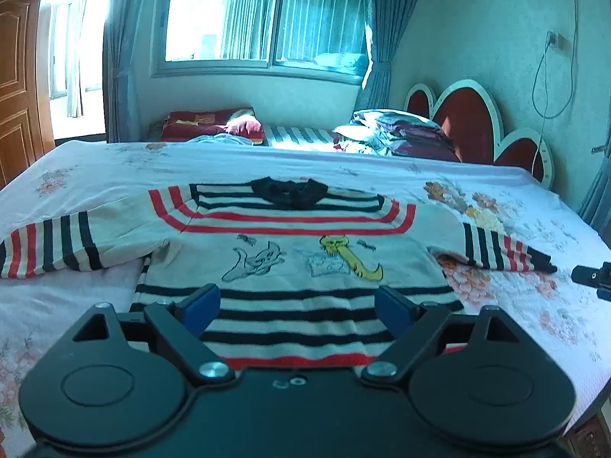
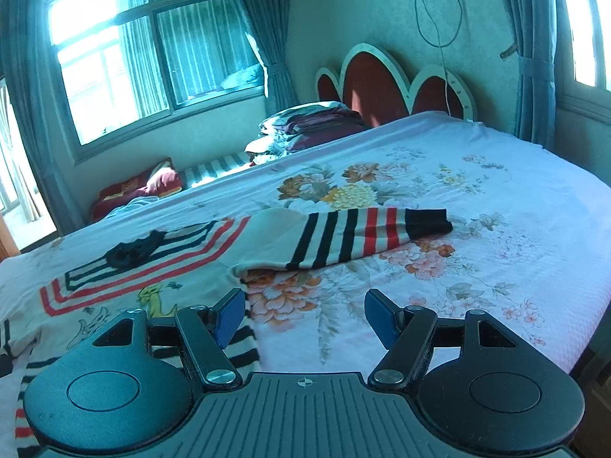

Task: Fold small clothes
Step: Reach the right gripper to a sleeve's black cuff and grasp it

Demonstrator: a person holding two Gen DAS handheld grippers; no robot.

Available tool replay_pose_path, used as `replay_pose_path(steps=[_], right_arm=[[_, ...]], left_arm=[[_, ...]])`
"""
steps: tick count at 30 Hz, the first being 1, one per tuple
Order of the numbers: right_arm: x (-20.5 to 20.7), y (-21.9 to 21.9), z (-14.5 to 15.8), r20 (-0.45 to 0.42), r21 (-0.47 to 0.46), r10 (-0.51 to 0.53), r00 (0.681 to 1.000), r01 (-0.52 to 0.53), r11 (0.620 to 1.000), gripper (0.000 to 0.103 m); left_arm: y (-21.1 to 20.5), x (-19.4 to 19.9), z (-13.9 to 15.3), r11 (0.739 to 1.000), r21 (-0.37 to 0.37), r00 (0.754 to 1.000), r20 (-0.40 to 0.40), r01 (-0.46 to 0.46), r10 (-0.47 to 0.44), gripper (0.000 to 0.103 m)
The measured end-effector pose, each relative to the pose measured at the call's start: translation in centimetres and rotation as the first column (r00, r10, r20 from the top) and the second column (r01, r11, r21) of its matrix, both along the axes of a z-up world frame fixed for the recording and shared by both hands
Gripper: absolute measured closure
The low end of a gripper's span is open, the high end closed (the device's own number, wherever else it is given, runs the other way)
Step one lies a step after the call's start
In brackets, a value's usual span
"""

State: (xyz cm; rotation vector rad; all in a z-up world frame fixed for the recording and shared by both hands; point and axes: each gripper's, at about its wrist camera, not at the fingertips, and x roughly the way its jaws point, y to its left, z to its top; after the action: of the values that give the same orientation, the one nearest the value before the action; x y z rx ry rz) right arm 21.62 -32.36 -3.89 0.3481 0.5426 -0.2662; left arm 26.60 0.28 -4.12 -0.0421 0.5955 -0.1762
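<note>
With the striped sweater (image 1: 290, 252) lying flat on the bed (image 2: 496, 191), both my left claw (image 1: 296, 307) and right claw (image 2: 303, 318) spread empty, I judged pinching the right sleeve (image 2: 343, 236) at its cuff best

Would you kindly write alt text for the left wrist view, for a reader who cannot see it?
A small striped sweater with cartoon prints lies flat on a floral bedsheet, sleeves spread and collar pointing away. The open left gripper hovers over its hem, holding nothing. The right gripper peeks in at the right edge, near one cuff.
</note>
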Motion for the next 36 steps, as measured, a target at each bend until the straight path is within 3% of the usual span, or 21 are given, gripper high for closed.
replay_pose_path(steps=[4, 9, 14, 19, 23, 28, 31, 33, 36], right_arm=[[5.0, -5.0, -3.0, -0.031, 0.184, -0.004, 1.000, 0.009, 0.983, 0.063], [10.8, -11.8, -6.4, -0.056, 0.259, -0.075, 0.996, 0.087, 0.962, 0.064], [15.2, -17.6, -10.3, -0.116, 0.332, -0.121, 0.986, 0.153, 0.931, 0.064], [16.9, -20.5, -12.8, -0.148, 0.349, -0.177, 0.973, 0.218, 0.911, 0.064], [16.6, -22.0, -14.3, -0.153, 0.402, -0.203, 0.967, 0.249, 0.881, 0.064], [16.2, -24.1, -15.8, -0.131, 0.513, -0.275, 0.952, 0.303, 0.803, 0.084], [16.5, -24.3, -15.7, -0.134, 0.480, -0.271, 0.953, 0.301, 0.824, 0.092], [17.1, -23.9, -15.2, -0.146, 0.417, -0.244, 0.959, 0.283, 0.864, 0.096], [18.6, -22.2, -13.3, -0.120, 0.315, -0.179, 0.977, 0.208, 0.926, 0.097]], left_arm=[[-2.6, 4.1, -0.3, 0.999, 0.047, 1.000, -0.006, -0.018, 0.018, 0.009], [-6.3, 9.9, -0.9, 0.995, 0.076, 0.996, -0.051, -0.070, 0.074, 0.009], [-10.8, 14.2, -0.8, 0.992, 0.095, 0.996, -0.032, -0.083, 0.087, 0.004], [-13.8, 17.1, -2.3, 0.991, 0.111, 0.995, -0.054, -0.080, 0.086, 0.004], [-15.3, 18.5, -3.8, 0.985, 0.165, 0.993, -0.096, -0.056, 0.073, 0.004], [-14.8, 19.2, -4.1, 0.983, 0.171, 0.991, -0.106, -0.063, 0.082, 0.004], [-13.3, 19.0, -3.7, 0.967, 0.221, 0.988, -0.057, -0.129, 0.145, 0.003], [-11.8, 19.2, -3.8, 0.952, 0.265, 0.983, -0.055, -0.156, 0.176, 0.001], [-8.5, 20.0, -4.9, 0.952, 0.274, 0.973, -0.145, -0.134, 0.178, 0.001]])
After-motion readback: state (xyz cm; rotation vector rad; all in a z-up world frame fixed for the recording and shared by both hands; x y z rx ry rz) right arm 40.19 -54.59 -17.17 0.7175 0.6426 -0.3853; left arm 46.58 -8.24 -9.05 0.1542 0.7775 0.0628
